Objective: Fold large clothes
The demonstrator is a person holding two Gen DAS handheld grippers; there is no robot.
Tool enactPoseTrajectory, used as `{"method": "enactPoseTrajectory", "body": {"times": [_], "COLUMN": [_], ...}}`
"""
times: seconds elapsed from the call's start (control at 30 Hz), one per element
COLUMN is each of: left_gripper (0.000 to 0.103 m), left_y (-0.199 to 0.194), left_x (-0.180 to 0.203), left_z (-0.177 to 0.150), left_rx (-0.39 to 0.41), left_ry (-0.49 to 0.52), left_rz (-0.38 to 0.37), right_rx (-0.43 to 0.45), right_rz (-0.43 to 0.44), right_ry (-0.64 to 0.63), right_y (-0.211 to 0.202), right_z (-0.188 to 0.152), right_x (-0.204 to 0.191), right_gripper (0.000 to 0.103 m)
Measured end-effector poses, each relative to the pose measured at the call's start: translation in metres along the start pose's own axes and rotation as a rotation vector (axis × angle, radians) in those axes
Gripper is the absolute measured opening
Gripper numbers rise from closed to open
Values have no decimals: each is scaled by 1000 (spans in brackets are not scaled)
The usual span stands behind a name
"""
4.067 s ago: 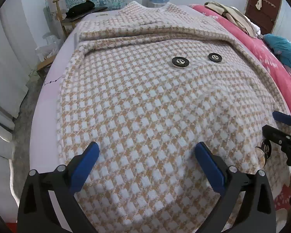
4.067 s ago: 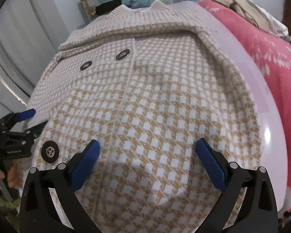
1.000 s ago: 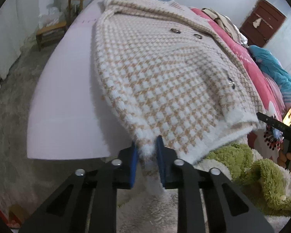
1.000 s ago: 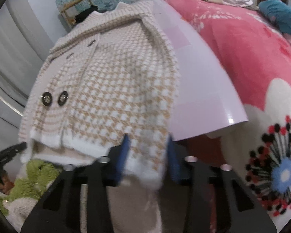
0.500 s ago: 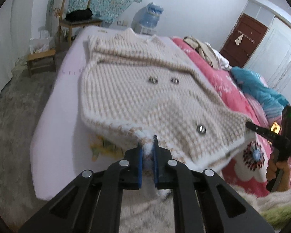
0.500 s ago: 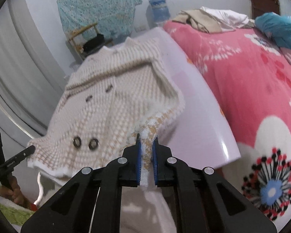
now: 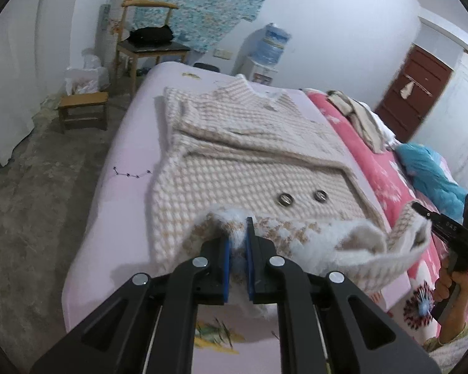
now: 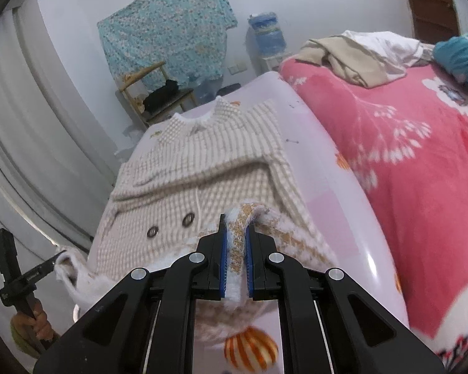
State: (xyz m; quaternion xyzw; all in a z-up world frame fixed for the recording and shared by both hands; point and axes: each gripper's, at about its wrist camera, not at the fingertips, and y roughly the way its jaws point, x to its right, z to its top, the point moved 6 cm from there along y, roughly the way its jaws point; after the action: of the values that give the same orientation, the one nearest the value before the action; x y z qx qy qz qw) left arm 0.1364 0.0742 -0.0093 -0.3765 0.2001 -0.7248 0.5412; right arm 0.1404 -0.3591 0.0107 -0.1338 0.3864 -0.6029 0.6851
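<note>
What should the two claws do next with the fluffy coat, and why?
Probably carry the hem toward the collar. Both the left claw and the right claw are shut on the coat hem, lifted over the flat upper half with its buttons.

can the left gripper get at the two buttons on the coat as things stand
Probably not yet: the left gripper is shut on the coat hem, so it is occupied. The buttons lie uncovered just ahead.

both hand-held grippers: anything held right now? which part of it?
Yes. The left hand-held gripper and right hand-held gripper each pinch the checked coat at its fluffy white bottom hem, one toward each end, hem lifted off the bed.
</note>
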Motion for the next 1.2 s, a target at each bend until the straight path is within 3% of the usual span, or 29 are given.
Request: {"method": "enactPoseTrajectory", "body": {"times": [0.1, 0.3, 0.4, 0.43, 0.47, 0.5, 0.57, 0.73, 0.9, 1.07, 1.2], "left_gripper": [8, 16, 27, 30, 38, 51, 64, 64, 69, 70, 70], "left_y": [17, 55, 65, 65, 64, 61, 48, 19, -6, 15, 37], "left_x": [-15, -42, -52, -54, -56, -59, -67, -68, -44, -42, -61], "left_z": [11, 20, 21, 21, 22, 23, 28, 20, -16, -60, -68], "left_rx": [-24, -124, -173, -177, -176, -165, -103, -65, -96, -188, -165], "left_ry": [-24, -139, -206, -230, -247, -262, -269, -269, -223, -396, -593], "left_rz": [24, -14, -51, -68, -80, -82, -35, -64, -172, -283, -325], "right_rx": [-20, -73, -110, -107, -91, -78, -57, -54, -105, -159, -172], "right_rz": [-1, -29, 11, 3, -7, -16, -30, -44, -24, 16, 50], "right_ry": [2, 52, 150, 163, 172, 169, 162, 159, 168, 249, 318], "right_y": [25, 72, 87, 86, 82, 77, 66, 36, 19, 22, 36], "right_z": [10, 17, 13, 14, 14, 14, 14, -1, -29, -62, -69], "right_x": [1, 19, 35, 38, 42, 44, 47, 53, 55, 65, 73], "right_gripper": [8, 12, 35, 53, 60, 60, 63, 66, 69, 70, 69]}}
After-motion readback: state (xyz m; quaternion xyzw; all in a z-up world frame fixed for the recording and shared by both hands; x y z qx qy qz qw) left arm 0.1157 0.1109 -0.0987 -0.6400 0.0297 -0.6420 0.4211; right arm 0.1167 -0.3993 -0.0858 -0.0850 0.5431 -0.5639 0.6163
